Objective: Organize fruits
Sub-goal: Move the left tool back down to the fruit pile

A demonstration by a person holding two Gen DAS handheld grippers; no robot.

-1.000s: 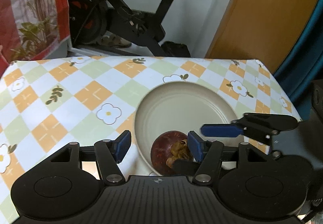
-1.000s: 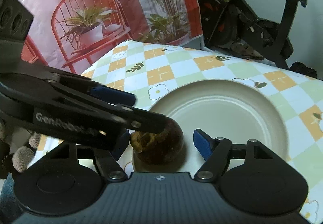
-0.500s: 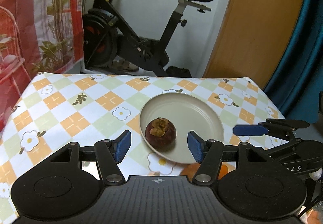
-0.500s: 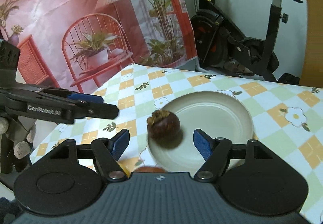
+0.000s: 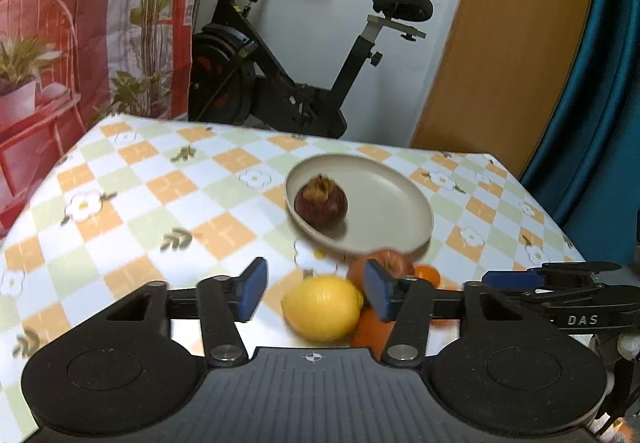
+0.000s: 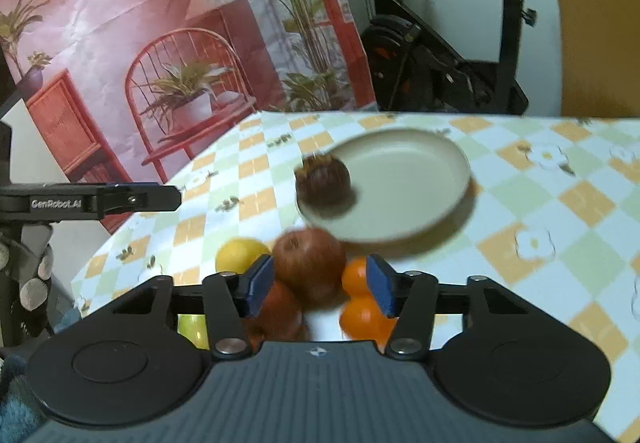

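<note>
Jaws closing on both sides, and nothing is getting pinched in either one. We are holding the left gripper (image 5: 312,289) above the lemon (image 5: 323,307), which is showing in the gap between the blue pads with daylight either side. We are holding the right gripper (image 6: 320,285) over the red apple (image 6: 310,263); pads flanking it, not pressing as far as we can tell through the blur.

One mangosteen (image 5: 320,203) is already sitting in the beige plate (image 5: 400,211), near its left rim. Remaining fruit is bunching on the checked tablecloth (image 5: 160,203) just in front of the plate: lemon, apple, two oranges (image 6: 360,299), a second reddish fruit (image 6: 276,315) and something green (image 6: 192,327) low in the right view.

We are judging the step as picking the next fruit. To do it well we are centring one fruit only between the pads, coming down lower before squeezing, and keeping clear of neighbours since they are touching and likely rolling. Round, smooth skins: we are gripping at the widest part, gently.
</note>
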